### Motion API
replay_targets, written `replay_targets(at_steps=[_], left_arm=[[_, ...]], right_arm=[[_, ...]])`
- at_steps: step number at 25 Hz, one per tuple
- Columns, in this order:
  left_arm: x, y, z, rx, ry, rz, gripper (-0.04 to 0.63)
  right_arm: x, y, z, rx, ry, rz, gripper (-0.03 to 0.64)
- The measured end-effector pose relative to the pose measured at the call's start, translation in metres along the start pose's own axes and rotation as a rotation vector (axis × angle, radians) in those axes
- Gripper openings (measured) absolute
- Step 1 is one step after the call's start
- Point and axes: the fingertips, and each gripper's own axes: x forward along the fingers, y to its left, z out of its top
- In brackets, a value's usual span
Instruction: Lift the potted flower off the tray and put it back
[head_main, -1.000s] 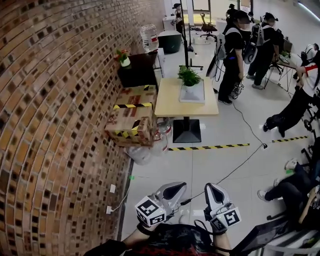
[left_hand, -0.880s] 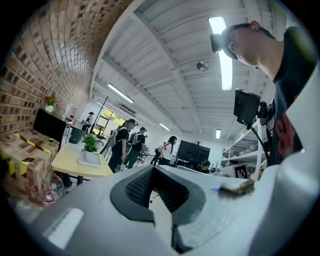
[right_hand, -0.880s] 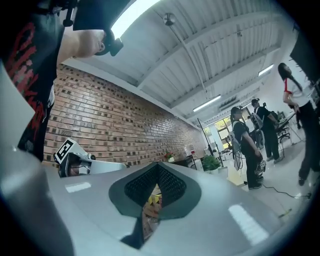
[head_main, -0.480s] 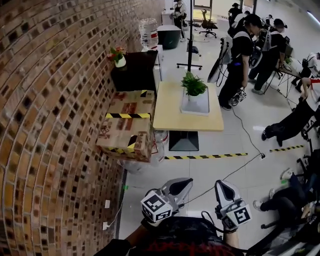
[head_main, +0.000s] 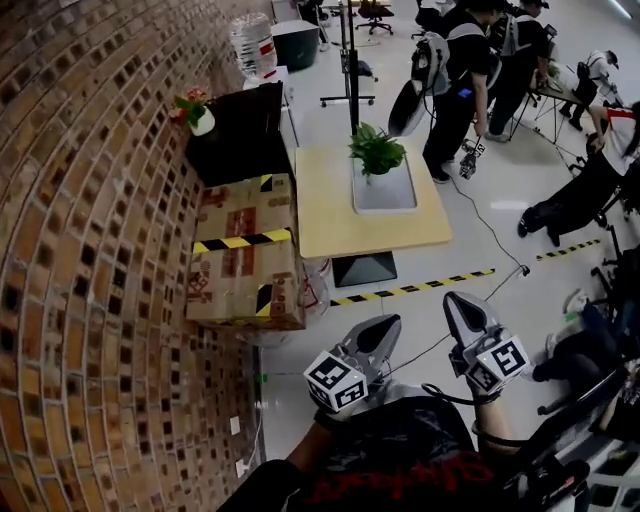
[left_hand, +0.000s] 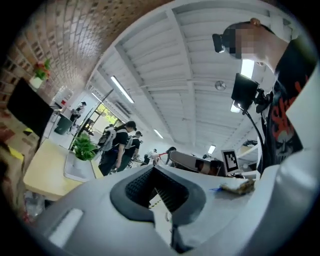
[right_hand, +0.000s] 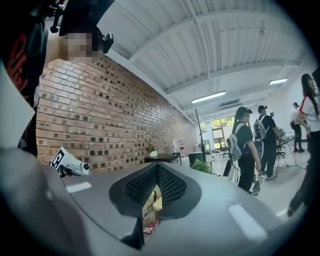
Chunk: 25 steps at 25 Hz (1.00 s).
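Observation:
A green potted flower (head_main: 376, 150) stands at the far end of a pale grey tray (head_main: 388, 193) on a light wooden table (head_main: 325, 215). Both grippers hang low over the floor, well short of the table. My left gripper (head_main: 385, 326) is shut with nothing in it. To its right my right gripper (head_main: 457, 300) is also shut and empty. In the left gripper view the flower (left_hand: 83, 147) and tray (left_hand: 75, 170) sit far off to the left beyond the gripper (left_hand: 158, 192). The right gripper view shows the flower (right_hand: 202, 166) small beyond the gripper (right_hand: 155, 194).
Taped cardboard boxes (head_main: 245, 250) stand left of the table against the brick wall (head_main: 90, 250). Behind them is a black cabinet (head_main: 243, 132) with a small flower pot (head_main: 196, 112). Several people (head_main: 470, 70) stand behind the table. Striped tape (head_main: 415, 288) and a cable (head_main: 490, 235) cross the floor.
The table, boxes and flower have come nearer in the head view. Both grippers have moved forward with me and stayed shut.

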Motion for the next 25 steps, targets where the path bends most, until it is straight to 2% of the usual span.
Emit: replay_targets(at_steps=[3, 5, 8, 11, 15, 18, 21, 23, 24, 25], left_arm=[[-0.022, 0.031, -0.009, -0.034, -0.004, 0.035, 0.002], [-0.024, 0.052, -0.003, -0.002, 0.012, 0.052, 0.002], [-0.008, 0.082, 0.033, 0.084, -0.007, 0.06, 0.002], [0.01, 0.119, 0.063, 0.127, -0.052, 0.115, 0.002], [0.04, 0.179, 0.078, 0.149, -0.053, 0.21, 0.002], [0.07, 0.226, 0.081, 0.107, -0.016, 0.258, 0.002], [0.109, 0.263, 0.087, 0.065, 0.026, 0.273, 0.002], [0.131, 0.282, 0.093, 0.075, 0.058, 0.282, 0.002], [0.141, 0.291, 0.095, 0.083, 0.076, 0.284, 0.002], [0.151, 0.299, 0.097, 0.09, 0.092, 0.281, 0.002]], right_arm=[[0.034, 0.004, -0.014, -0.015, 0.032, 0.037, 0.003], [0.052, -0.005, -0.016, -0.017, 0.04, 0.023, 0.003], [0.081, -0.026, -0.023, -0.015, 0.024, -0.002, 0.005], [0.115, -0.046, -0.036, -0.008, 0.044, -0.013, 0.072], [0.174, -0.092, -0.059, -0.046, 0.069, -0.008, 0.193], [0.222, -0.148, -0.09, -0.058, 0.11, -0.033, 0.249], [0.267, -0.213, -0.136, -0.05, 0.196, -0.061, 0.425], [0.297, -0.249, -0.177, -0.009, 0.249, -0.067, 0.542], [0.312, -0.264, -0.198, 0.015, 0.272, -0.065, 0.588], [0.328, -0.279, -0.219, 0.036, 0.294, -0.062, 0.591]])
